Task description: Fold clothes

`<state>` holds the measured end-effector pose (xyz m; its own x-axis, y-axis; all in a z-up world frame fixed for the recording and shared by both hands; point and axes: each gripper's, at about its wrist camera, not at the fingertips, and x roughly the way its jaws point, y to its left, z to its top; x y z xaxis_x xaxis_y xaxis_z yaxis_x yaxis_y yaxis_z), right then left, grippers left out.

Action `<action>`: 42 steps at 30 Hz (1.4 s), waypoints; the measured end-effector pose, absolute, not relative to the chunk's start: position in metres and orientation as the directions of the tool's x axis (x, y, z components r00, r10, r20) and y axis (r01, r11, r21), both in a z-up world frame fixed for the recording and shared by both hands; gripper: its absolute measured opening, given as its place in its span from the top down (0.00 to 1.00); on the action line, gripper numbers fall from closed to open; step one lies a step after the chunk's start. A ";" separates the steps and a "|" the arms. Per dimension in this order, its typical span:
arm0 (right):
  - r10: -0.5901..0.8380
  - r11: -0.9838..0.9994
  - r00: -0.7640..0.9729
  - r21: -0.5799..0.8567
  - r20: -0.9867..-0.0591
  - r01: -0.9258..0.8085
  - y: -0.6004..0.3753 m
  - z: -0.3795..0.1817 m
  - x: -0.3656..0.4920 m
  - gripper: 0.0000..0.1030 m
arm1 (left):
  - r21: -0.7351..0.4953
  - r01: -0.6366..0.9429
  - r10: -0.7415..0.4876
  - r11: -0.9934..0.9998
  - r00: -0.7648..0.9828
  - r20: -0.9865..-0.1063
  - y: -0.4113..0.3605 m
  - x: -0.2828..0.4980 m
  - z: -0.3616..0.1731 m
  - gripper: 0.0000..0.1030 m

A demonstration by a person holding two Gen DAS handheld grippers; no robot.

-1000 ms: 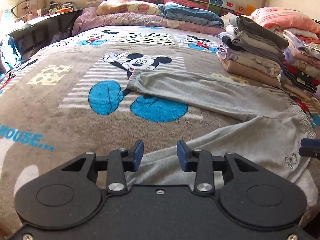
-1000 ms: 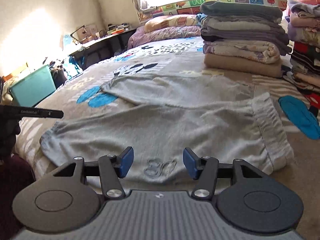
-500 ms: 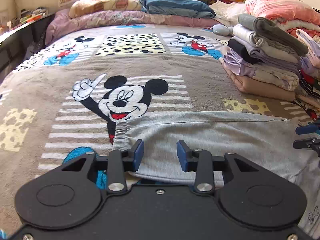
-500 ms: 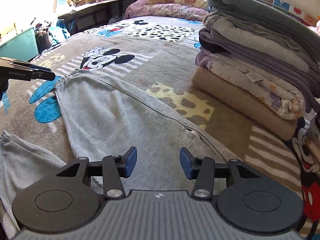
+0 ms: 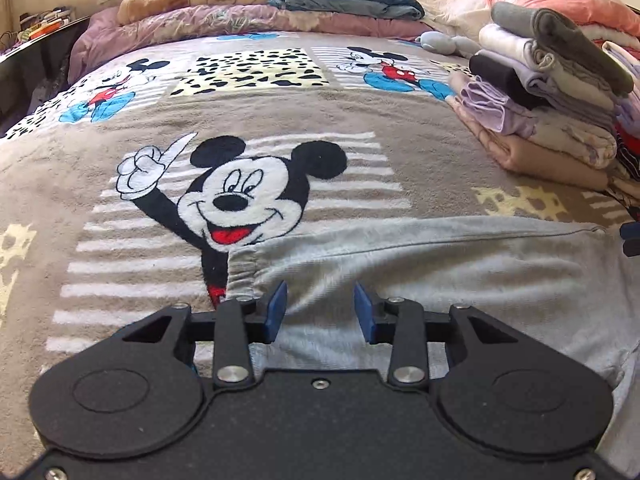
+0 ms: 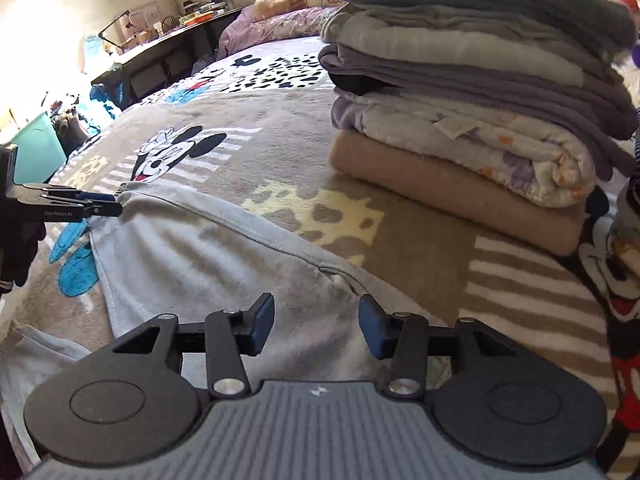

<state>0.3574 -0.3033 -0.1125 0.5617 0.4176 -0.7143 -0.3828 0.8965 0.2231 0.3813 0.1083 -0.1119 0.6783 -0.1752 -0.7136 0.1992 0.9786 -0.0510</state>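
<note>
Two grippers, left gripper (image 5: pixel 320 312) and right gripper (image 6: pixel 316 326), both released above grey trousers (image 5: pixel 420 256) on blanket (image 5: pixel 280 116).

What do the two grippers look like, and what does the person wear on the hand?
The left gripper has a black body, two round discs, silver bolts and blue fingertip pads. The right gripper is alike, but with a ribbed grey plate bearing a small white logo. The left gripper's side carries small white lettering; a dark glove holds it.
</note>
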 end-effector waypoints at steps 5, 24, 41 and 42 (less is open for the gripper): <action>0.309 0.924 0.584 0.092 -0.751 -0.371 -0.323 -0.107 0.363 0.54 | -0.091 0.191 -0.190 0.977 0.606 -0.772 0.115 0.391 -0.114 0.62; 0.343 0.895 0.491 0.120 -0.801 -0.430 -0.378 -0.134 0.371 0.41 | -0.112 0.275 -0.262 0.955 0.608 -0.750 0.121 0.407 -0.099 0.65; 0.439 0.820 0.440 0.149 -0.783 -0.553 -0.383 -0.135 0.367 0.74 | -0.049 0.331 -0.257 0.942 0.621 -0.740 0.152 0.414 -0.079 0.65; 0.441 0.819 0.441 0.150 -0.782 -0.554 -0.383 -0.135 0.367 0.75 | -0.039 0.340 -0.255 0.940 0.620 -0.742 0.151 0.417 -0.078 0.65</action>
<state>0.3665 -0.3833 -0.1349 0.4407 0.4414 -0.7816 -0.5540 0.8189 0.1500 0.4169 0.1507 -0.0780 0.6198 -0.2547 -0.7423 0.3398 0.9397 -0.0387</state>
